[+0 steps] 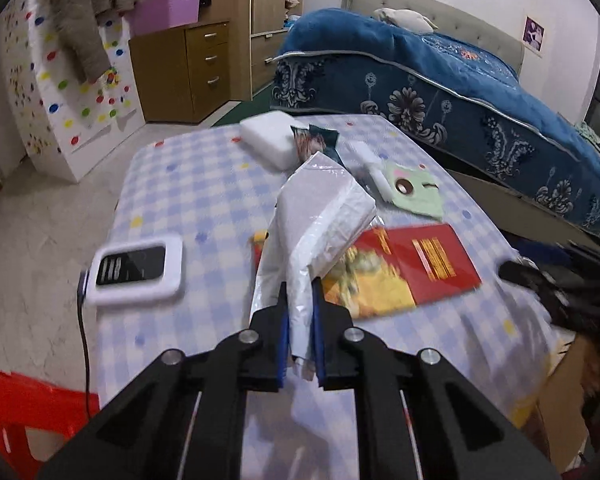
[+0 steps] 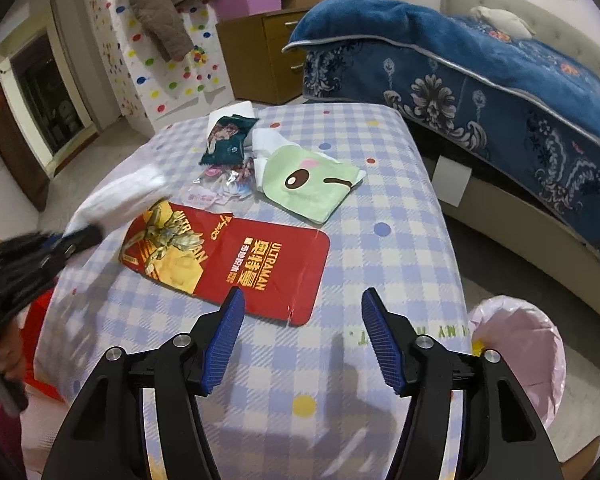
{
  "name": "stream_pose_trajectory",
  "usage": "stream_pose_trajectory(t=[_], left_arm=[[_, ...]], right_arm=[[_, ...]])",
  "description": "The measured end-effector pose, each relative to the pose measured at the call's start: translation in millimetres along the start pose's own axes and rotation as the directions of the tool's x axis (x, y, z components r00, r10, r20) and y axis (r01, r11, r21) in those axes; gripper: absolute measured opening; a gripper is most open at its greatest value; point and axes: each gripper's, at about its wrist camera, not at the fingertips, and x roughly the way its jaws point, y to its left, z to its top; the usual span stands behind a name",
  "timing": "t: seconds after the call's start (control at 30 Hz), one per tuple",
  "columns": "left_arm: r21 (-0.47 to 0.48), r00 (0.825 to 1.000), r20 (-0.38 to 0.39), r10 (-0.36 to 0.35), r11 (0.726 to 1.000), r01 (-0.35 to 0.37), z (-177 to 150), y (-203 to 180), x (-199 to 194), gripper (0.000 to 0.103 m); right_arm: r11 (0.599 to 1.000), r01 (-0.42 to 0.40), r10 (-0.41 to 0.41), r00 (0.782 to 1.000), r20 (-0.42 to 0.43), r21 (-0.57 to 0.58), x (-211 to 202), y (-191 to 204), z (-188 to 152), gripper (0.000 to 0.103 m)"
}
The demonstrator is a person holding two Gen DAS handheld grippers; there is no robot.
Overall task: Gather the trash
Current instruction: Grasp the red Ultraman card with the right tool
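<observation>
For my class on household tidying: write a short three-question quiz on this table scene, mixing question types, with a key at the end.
1. True or false: the left gripper is shut on the white plastic wrapper.
2. Which item lies nearest the right gripper? A) the red Ultraman packet B) the green cartoon-face cloth C) the dark teal snack packet
3. Fill in: beside the checked table, on the right gripper's side, stands a bin lined with a ____ bag.

Key: 1 true; 2 A; 3 pink.
</observation>
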Motion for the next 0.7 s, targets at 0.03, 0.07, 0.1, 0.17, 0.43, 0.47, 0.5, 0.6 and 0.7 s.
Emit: stream_pose_trajectory(t=[0.03,0.07,0.1,0.17,0.43,0.47,0.5,0.6,0.7], left_arm=[[-0.01,1.0,-0.006,-0.01,1.0,0.01,-6.9,0.2,-3.1,0.008],[-0.017,1.0,-0.012,-0.024,1.0,0.024,-13.7,-0.5,-5.3,0.008],[-0.02,0.999,-0.017,-0.032,0.999,0.032,-17.7,-0.5,-5.7,0.008],[-0.021,0.999,-0.031,-0.022,1.0,0.022,-28.5,-2.1,-5.5,0.008],[-0.064,0.997,-0.077,-0.016,0.998,0.011,-50.5,3.0,4.7,0.008],[-0.066,0.997,-0.074,-0.018,0.998,0.014,-51.1,3.6,4.0,0.008],[-0.065,0.997,-0.073,-0.018,0.998,0.013,-50.8,4.0,3.6,0.008],[-0.072,0.998,-0.067,-0.013,0.997,0.008,-50.3,6.1,2.0,0.008],[-0.088,0.998,-0.055,-0.012,0.996,0.007,-49.9,9.4,-2.3,0.008]], right_arm=[[1.0,-0.006,0.005,1.0,-0.006,-0.01,6.1,0.6,3.0,0.03],[1.0,-0.013,0.013,1.0,-0.012,-0.016,10.5,1.0,5.3,0.017],[1.0,-0.017,0.017,1.0,-0.017,-0.021,16.8,1.5,9.1,0.011],[0.999,-0.014,0.014,1.0,-0.017,-0.035,26.1,2.6,16.7,0.002],[0.996,0.008,-0.012,0.999,-0.044,-0.092,64.5,7.8,45.1,0.001],[0.996,0.011,-0.016,0.999,-0.049,-0.091,68.9,6.4,47.4,0.001],[0.995,0.017,-0.023,0.998,-0.059,-0.095,73.4,5.7,49.1,0.001],[0.993,0.032,-0.041,0.996,-0.073,-0.112,77.1,5.5,48.5,0.001],[0.993,0.033,-0.043,0.996,-0.084,-0.113,68.9,6.5,38.2,0.001]])
